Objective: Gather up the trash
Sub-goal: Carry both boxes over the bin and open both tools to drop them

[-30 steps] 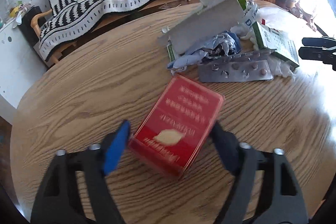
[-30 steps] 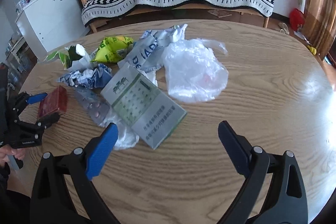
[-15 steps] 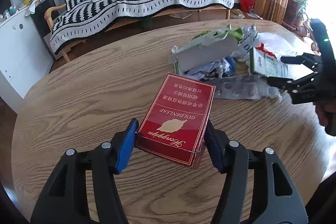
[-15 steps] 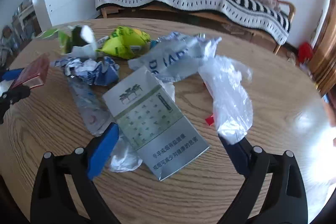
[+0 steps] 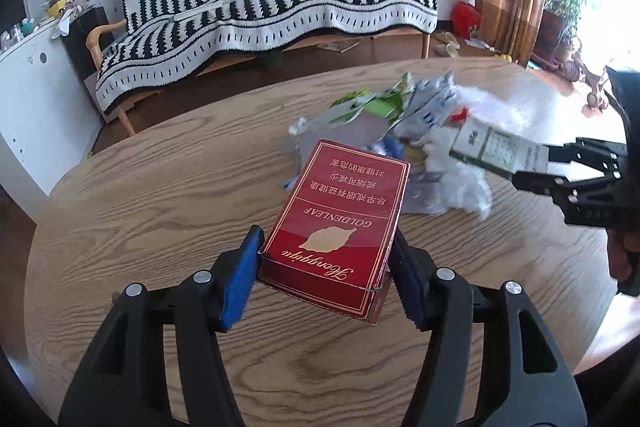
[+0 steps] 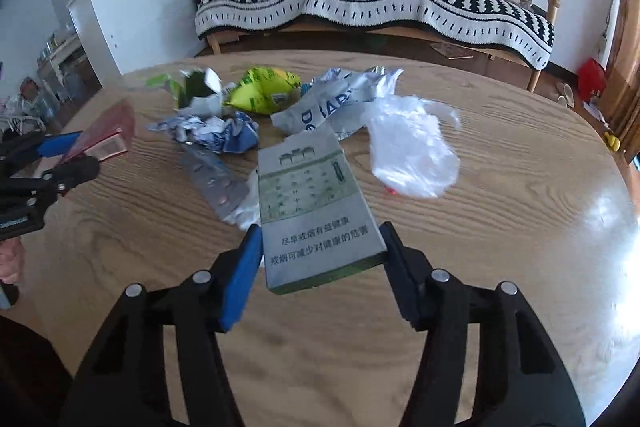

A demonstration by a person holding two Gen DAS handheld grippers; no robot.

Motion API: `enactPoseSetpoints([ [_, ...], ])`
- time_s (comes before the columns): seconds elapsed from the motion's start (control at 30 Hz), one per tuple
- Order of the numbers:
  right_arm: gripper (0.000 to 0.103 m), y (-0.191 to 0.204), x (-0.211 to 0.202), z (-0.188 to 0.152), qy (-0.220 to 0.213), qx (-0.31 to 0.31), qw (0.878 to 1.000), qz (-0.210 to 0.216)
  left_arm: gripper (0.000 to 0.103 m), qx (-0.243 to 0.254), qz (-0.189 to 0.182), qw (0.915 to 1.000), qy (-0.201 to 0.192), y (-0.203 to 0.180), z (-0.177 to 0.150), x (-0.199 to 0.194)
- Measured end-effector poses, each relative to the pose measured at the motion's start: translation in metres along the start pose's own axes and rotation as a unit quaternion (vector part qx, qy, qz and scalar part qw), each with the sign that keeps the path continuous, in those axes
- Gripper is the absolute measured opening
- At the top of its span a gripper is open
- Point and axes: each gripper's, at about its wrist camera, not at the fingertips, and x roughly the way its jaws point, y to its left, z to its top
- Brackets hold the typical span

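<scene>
Wooden table (image 5: 160,195), left claw (image 5: 326,267) clamping red box (image 5: 340,223)

Home living room: blanket-draped sofa (image 5: 272,7)

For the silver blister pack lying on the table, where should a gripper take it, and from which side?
Take the blister pack across its narrow width at the near end, coming from the table's front edge along its length. It is a thin, flat strip; its far end tucks under the crumpled blue wrapper and white plastic sits against its right side, so the near-left part is likely the freest. Jaws would need to go low.
</scene>
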Motion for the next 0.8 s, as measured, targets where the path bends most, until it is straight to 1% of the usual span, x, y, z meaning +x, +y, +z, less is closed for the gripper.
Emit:
enactPoseSetpoints([
  [0.07, 0.058, -0.005, -0.017, -0.005, -0.008, 0.006, 1.000, 0.002, 0.060, -0.002, -0.005, 1.0000, -0.006, -0.010, 0.003, -0.006],
  [0.13, 0.058, -0.010, -0.037, -0.013, -0.018, 0.008, 1.000, -0.006, 0.060, -0.003, -0.009, 0.9999, -0.012, -0.020, 0.007, -0.011],
  [0.27, 0.058, -0.025, -0.076, -0.031, -0.035, 0.021, 0.999, -0.017, 0.060, 0.003, -0.025, 0.9994, -0.023, -0.051, 0.015, -0.019],
  [0.33, 0.058, -0.037, -0.097, -0.042, -0.044, 0.036, 0.998, -0.024, 0.060, 0.013, -0.037, 0.9989, -0.026, -0.075, 0.018, -0.022],
  [0.37, 0.058, -0.043, -0.106, -0.048, -0.049, 0.042, 0.997, -0.029, 0.060, 0.017, -0.040, 0.9987, -0.027, -0.081, 0.020, -0.023],
  [0.5, 0.058, -0.073, -0.143, -0.073, -0.064, 0.075, 0.994, -0.056, 0.060, 0.040, -0.070, 0.9962, -0.033, -0.131, 0.027, -0.026],
  [0.63, 0.058, -0.115, -0.177, -0.107, -0.072, 0.120, 0.985, -0.100, 0.060, 0.066, -0.096, 0.9926, -0.033, -0.181, 0.031, -0.025],
  [0.8, 0.058, -0.174, -0.219, -0.155, -0.083, 0.188, 0.966, -0.157, 0.060, 0.097, -0.142, 0.9846, -0.031, -0.256, 0.030, -0.024],
])
